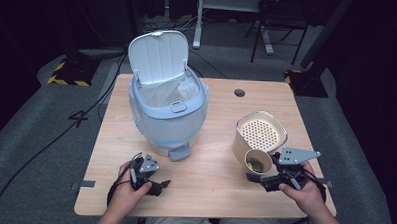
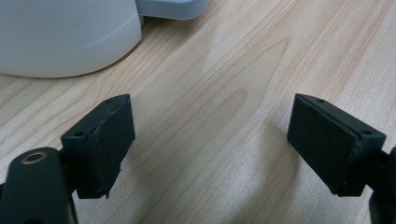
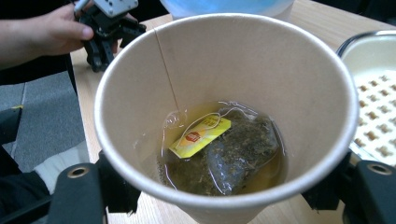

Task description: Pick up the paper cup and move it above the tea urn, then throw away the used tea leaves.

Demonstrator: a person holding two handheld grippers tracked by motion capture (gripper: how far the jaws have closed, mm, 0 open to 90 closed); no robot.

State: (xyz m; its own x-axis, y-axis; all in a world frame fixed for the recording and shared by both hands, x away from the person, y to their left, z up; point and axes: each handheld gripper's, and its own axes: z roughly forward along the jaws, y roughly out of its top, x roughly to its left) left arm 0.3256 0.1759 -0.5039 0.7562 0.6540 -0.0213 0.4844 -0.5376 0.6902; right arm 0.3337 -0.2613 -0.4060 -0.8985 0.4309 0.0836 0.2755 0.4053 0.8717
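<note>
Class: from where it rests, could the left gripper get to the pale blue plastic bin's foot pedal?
Probably yes: the left gripper is open on bare wooden table, with nothing between it and the pale blue plastic bin's foot pedal.

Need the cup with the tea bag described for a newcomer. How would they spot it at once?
Start at the big pale-blue bin with its lid up, then look to the table's near right corner, beside the cream perforated tray. The paper cup sits between the right gripper's jaws, tilted toward the person; unlike its neighbours it holds a wet tea bag with a yellow tag.
</note>
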